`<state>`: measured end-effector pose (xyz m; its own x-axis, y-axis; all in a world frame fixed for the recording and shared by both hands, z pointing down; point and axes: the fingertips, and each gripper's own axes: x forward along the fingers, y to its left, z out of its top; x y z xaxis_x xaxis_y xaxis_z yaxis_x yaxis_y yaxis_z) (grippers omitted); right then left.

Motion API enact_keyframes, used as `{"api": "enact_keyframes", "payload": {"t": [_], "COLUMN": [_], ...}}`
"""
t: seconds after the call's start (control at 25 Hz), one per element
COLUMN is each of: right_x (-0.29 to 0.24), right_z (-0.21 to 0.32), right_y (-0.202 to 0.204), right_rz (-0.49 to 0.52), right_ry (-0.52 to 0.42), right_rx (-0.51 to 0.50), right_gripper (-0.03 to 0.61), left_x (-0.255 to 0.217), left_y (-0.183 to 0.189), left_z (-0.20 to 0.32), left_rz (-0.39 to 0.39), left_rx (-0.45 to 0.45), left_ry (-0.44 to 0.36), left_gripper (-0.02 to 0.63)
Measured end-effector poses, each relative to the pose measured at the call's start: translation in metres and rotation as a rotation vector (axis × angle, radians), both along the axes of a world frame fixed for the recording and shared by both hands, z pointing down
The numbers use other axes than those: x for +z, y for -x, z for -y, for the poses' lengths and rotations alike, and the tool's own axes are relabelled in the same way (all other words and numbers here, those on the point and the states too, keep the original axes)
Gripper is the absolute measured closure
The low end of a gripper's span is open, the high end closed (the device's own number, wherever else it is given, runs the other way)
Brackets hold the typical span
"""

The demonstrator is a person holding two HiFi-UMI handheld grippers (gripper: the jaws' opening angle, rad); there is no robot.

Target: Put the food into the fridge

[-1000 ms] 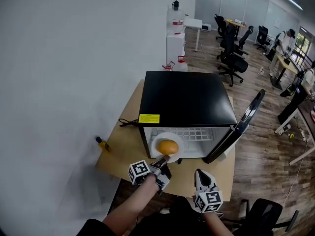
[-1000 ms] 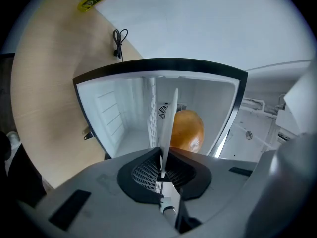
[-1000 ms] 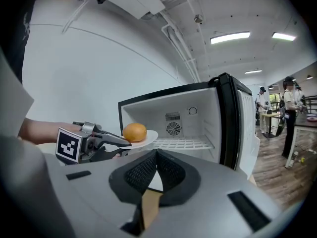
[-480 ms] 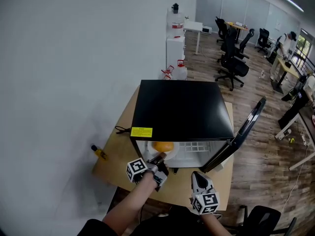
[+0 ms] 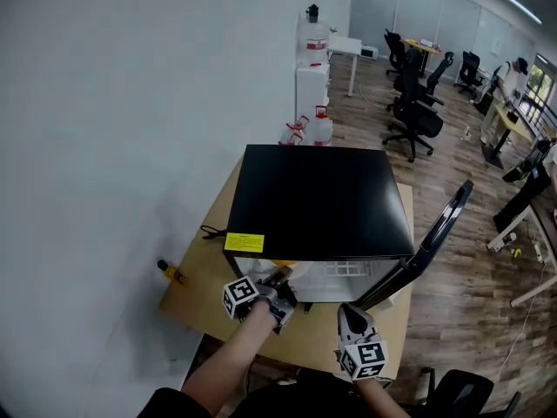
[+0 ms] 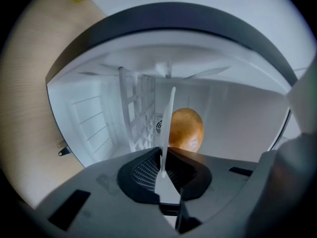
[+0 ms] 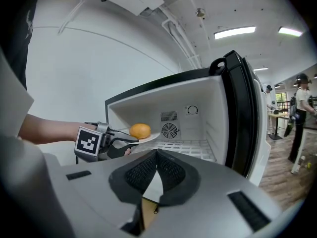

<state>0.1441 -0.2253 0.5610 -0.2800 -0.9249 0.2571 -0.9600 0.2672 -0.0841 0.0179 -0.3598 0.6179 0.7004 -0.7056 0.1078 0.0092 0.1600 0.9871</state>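
Left gripper (image 6: 163,168) is clamped shut on the near rim of a white plate (image 6: 171,114). The pads are pinched right onto it, with basically no gap. The bare left forearm (image 5: 228,360) comes up from the bottom edge and stretches forward, so the gripper sits right at the left side of the fridge opening. In the right gripper view the plate looks about level.

The food (image 6: 186,130), a round orange-brown thing, sits on the plate just past the jaws. It's inside the fridge (image 5: 318,198), on the left side, above the white wire shelf (image 7: 185,147). I honestly can't tell if the plate is touching the shelf or hovering over it.

The head view isn't much help. The fridge's black top hides nearly all of the plate and food, and only a sliver pokes out under the front edge by the yellow label (image 5: 244,242). In the left gripper view the plate shows edge-on, as a thin white line. The fridge sits on a wooden table (image 5: 204,277).

Further right, the right gripper (image 7: 156,155) is held low and close to the body, pointing at the opening. Its jaws are closed together with nothing in them. Its hand is mostly cut off at the bottom of the head view.

Far right, the fridge door (image 5: 431,242) stands swung wide open.
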Motion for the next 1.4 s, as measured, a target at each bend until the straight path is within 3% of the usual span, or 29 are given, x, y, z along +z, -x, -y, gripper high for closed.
{"api": "enact_keyframes", "payload": {"t": [0.32,0.72,0.96,1.2,1.4], "right_x": [-0.01,-0.007,-0.011,-0.013,-0.016], "right_z": [-0.005,-0.01,-0.015,-0.017,-0.02], "right_y": [0.009,0.004,0.006,0.0,-0.006], "right_rz": [-0.074,-0.067,-0.061,-0.051,-0.055], "right_ry": [-0.021,-0.028,-0.028,-0.041,-0.046], "right_rx": [-0.032,-0.012,-0.02,-0.004,0.008], "right_gripper": [0.518,0.518,0.518,0.518,0.518], "left_x": [0.005,0.017,0.017,0.012,0.007], "left_y": [-0.009,-0.008,-0.007,-0.012,-0.011], "left_z": [0.01,0.017,0.023,0.027,0.028], "left_rz": [-0.002,0.026,-0.011,0.037,0.153], "left_rx": [-0.01,-0.043,-0.064,-0.053,-0.058], "left_ry": [0.035,0.076,0.128,0.126,0.06], "left_gripper": [0.587,0.584,0.586,0.584,0.555]}}
